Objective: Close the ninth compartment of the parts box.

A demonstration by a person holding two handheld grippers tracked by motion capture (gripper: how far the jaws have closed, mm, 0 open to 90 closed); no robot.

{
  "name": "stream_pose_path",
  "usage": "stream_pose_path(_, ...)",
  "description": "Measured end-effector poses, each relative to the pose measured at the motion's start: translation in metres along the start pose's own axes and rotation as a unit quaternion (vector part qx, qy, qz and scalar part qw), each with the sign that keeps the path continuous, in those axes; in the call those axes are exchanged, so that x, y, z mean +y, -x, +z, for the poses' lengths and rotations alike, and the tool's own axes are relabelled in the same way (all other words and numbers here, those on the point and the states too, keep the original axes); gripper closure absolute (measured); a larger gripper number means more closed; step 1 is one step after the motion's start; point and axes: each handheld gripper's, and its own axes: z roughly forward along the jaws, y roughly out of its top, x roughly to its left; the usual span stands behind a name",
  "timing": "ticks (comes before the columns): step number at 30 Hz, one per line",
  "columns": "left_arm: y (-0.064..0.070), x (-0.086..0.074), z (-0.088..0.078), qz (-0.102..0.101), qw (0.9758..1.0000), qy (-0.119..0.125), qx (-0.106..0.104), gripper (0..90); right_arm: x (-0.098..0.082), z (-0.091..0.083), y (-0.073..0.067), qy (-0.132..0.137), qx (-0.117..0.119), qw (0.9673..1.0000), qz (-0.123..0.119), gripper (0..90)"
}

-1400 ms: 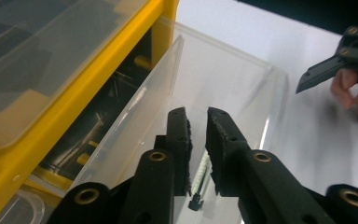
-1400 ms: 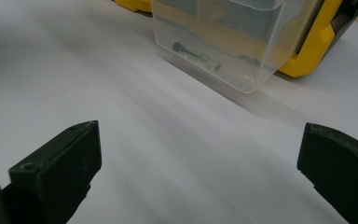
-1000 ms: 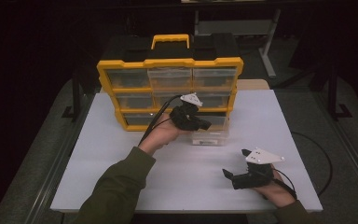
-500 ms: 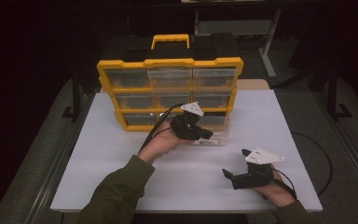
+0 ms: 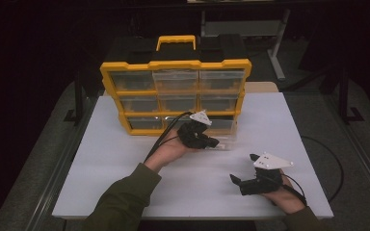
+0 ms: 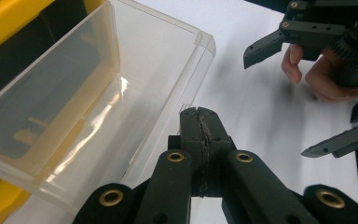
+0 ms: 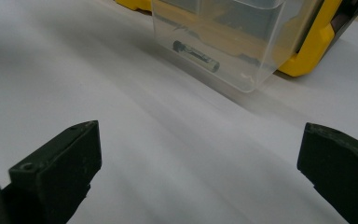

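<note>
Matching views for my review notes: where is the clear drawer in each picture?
High view: clear drawer sits mid-table, pulled out before the yellow organizer, right beside the left hand-held gripper.
Left gripper view: upper left.
Right gripper view: top centre.
Shared landmark: the yellow organizer.

Yellow organiser (image 5: 176,65), clear drawer (image 6: 98,93), white table (image 5: 125,163), black grippers, olive sleeve (image 5: 120,202).
</note>
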Motion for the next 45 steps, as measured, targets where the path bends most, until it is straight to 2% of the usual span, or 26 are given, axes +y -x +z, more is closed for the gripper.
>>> stream_pose_path(10,0.0,0.0,0.002,0.004,0.9999,0.007,0.006,89.8,0.0,0.0,0.0,0.0,0.0,1.0,0.0,0.0)
stream_pose_path(27,-0.011,0.005,0.004,0.011,0.9995,0.014,0.025,89.8,0.0,0.0,0.0,-0.001,0.002,1.0,0.002,0.0)
stream_pose_path(31,-0.014,0.005,0.005,0.005,0.9993,0.02,0.032,89.8,0.0,0.0,0.0,-0.002,0.003,1.0,0.003,0.0)
stream_pose_path(45,-0.022,0.006,0.007,0.002,0.9989,0.025,0.04,89.8,0.0,0.0,0.0,-0.004,0.003,1.0,0.006,0.0)
